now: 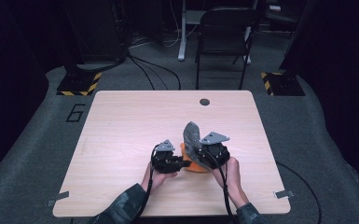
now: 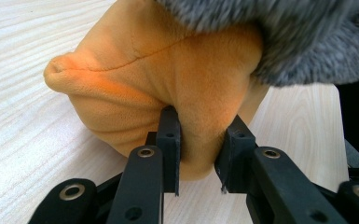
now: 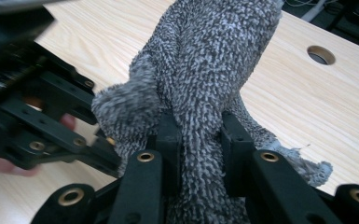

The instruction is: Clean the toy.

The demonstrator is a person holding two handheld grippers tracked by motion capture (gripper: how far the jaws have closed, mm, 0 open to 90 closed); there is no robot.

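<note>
The left gripper [image 2: 200, 154] pinches the orange cloth [image 2: 168, 88] flat on the table; the right gripper [image 3: 200, 154], clamped on the grey cloth [image 3: 205, 70], stands just above that orange cloth.

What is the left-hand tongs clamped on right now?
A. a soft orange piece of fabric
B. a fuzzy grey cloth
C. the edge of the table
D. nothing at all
A: in the left gripper view the left tongs pinch a fold of the soft orange fabric, while the right tongs hold the fuzzy grey cloth.
</note>
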